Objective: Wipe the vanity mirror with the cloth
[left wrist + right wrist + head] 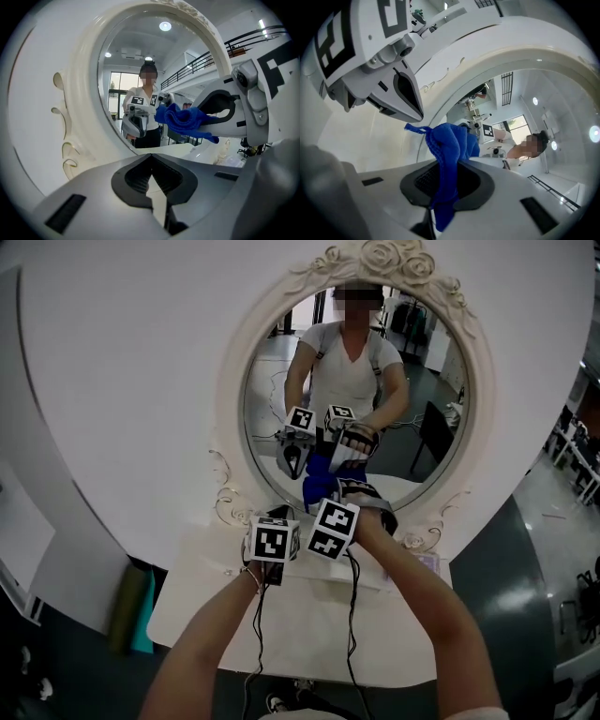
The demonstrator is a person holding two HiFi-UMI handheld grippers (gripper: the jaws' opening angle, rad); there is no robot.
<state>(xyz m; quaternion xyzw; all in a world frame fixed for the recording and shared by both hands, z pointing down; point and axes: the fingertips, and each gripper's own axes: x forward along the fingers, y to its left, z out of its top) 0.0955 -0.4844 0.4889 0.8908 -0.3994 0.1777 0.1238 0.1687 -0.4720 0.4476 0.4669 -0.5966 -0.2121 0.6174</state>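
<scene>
The oval vanity mirror (412, 381) in its carved white frame (234, 381) stands on a white table (394, 624). My right gripper (339, 493) is shut on a bunched blue cloth (319, 486), which sits at the lower edge of the glass. In the right gripper view the cloth (449, 154) hangs from between the jaws of that gripper (446, 180). My left gripper (278, 515) hovers just left of it by the lower frame, shut and holding nothing (151, 176). The left gripper view shows the cloth (183, 119) against the mirror (140, 61).
A white wall (122, 362) rises behind the mirror. A green and teal roll (131, 606) leans at the table's left side. Cables (258, 634) hang from both grippers over the table's front. A small pale item (427, 563) lies on the table at the right.
</scene>
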